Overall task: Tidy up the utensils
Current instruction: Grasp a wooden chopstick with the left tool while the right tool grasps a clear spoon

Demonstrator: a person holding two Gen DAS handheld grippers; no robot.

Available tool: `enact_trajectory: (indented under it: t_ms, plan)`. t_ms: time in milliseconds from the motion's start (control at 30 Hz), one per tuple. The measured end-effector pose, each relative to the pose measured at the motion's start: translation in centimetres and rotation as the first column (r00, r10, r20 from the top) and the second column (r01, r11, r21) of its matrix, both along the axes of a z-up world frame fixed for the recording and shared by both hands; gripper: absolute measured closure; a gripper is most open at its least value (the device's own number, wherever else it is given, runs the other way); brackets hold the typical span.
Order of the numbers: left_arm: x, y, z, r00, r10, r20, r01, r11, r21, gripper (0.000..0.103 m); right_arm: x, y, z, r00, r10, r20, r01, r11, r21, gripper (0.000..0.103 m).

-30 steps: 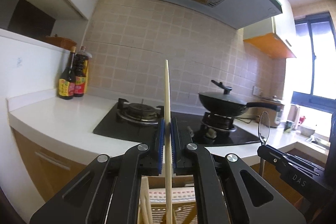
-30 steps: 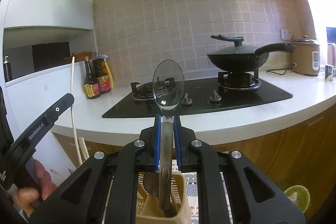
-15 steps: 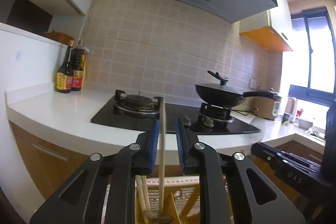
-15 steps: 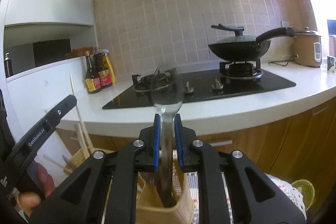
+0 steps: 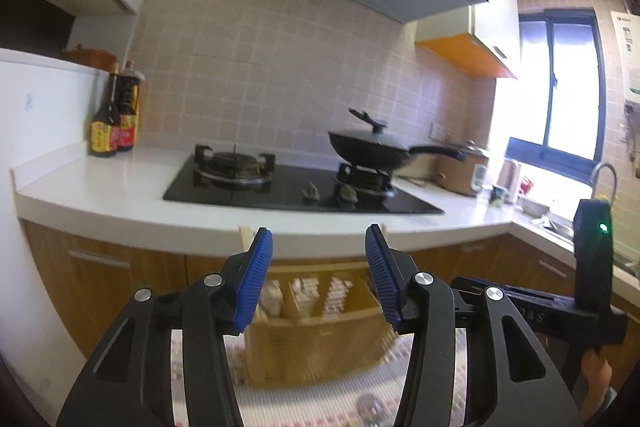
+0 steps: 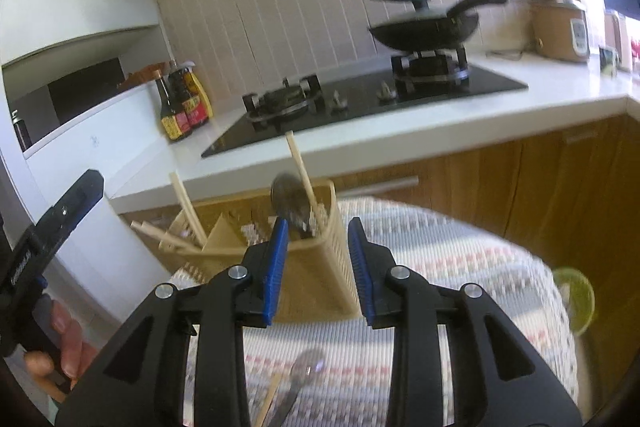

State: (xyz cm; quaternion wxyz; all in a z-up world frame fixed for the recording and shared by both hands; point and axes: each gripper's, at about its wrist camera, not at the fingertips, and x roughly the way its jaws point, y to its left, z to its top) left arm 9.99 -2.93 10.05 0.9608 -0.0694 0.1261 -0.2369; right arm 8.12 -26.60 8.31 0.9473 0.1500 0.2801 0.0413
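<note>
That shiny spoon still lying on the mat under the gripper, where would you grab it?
Probably by the handle just behind the bowl of the spoon, coming straight down from above. It lies flat on the mat, so its slim handle fits between the fingers; the rounded bowl would slip.

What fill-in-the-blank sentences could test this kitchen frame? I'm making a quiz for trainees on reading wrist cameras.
1. Both the left gripper and the right gripper have their jaws ____.
2. The spoon stands inside the beige ____.
3. The black wok sits on the ____.
4. The sauce bottles stand on the white ____.

Missing words: open; holder; stove; counter
</note>
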Motion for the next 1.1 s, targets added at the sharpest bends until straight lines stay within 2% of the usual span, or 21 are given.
enact_trajectory:
  t_ms: [133,267,333,433,533,567,633,733,900,1100]
  plan:
    - [-1.0,-0.2,-0.6,0.997,-0.044,-0.066,0.045,0.999,0.022,0.056,-0.5,0.6,-0.5,0.995,0.033,-0.090,-0.032,0.999,0.010,0.075]
    - [-0.9,-0.7,-2.1,0.979,-0.069,-0.190,0.086,0.993,0.084,0.056,0.0,1.7,-2.1,0.966,0.064,-0.251,-0.065,0.998,0.006,0.075]
    - [-0.5,-1.0,-3.5,0.963,-0.052,-0.265,0.086,0.989,0.122,0.056,0.4,2.5,-3.7,0.934,0.089,-0.345,-0.089,0.996,0.017,0.075]
    - [-0.2,-1.1,-6.4,0.928,-0.037,-0.371,0.109,0.979,0.174,0.056,0.6,3.4,-5.7,0.898,0.117,-0.425,-0.117,0.993,0.024,0.075]
    - [-0.3,-1.3,-9.6,0.878,-0.066,-0.475,0.172,0.968,0.185,0.057,0.9,4.4,-8.0,0.863,0.148,-0.484,-0.132,0.989,0.066,0.075]
    - [-0.4,-1.5,-10.9,0.856,-0.077,-0.511,0.199,0.962,0.188,0.058,1.0,4.6,-8.6,0.856,0.153,-0.495,-0.132,0.988,0.078,0.075]
    - [-0.8,-2.0,-12.7,0.828,-0.098,-0.551,0.244,0.950,0.197,0.058,1.0,5.1,-9.6,0.849,0.152,-0.506,-0.128,0.988,0.081,0.075]
    - [-1.6,-2.7,-14.7,0.809,-0.103,-0.578,0.285,0.930,0.234,0.061,1.1,5.6,-10.7,0.847,0.141,-0.512,-0.114,0.990,0.084,0.075]
    - [-2.1,-3.5,-16.7,0.782,-0.106,-0.615,0.329,0.908,0.261,0.063,1.4,6.1,-12.2,0.841,0.121,-0.527,-0.092,0.992,0.080,0.075]
    - [-2.2,-4.3,-17.2,0.780,-0.097,-0.618,0.341,0.894,0.290,0.063,1.8,7.4,-13.3,0.837,0.101,-0.539,-0.094,0.995,0.040,0.075]
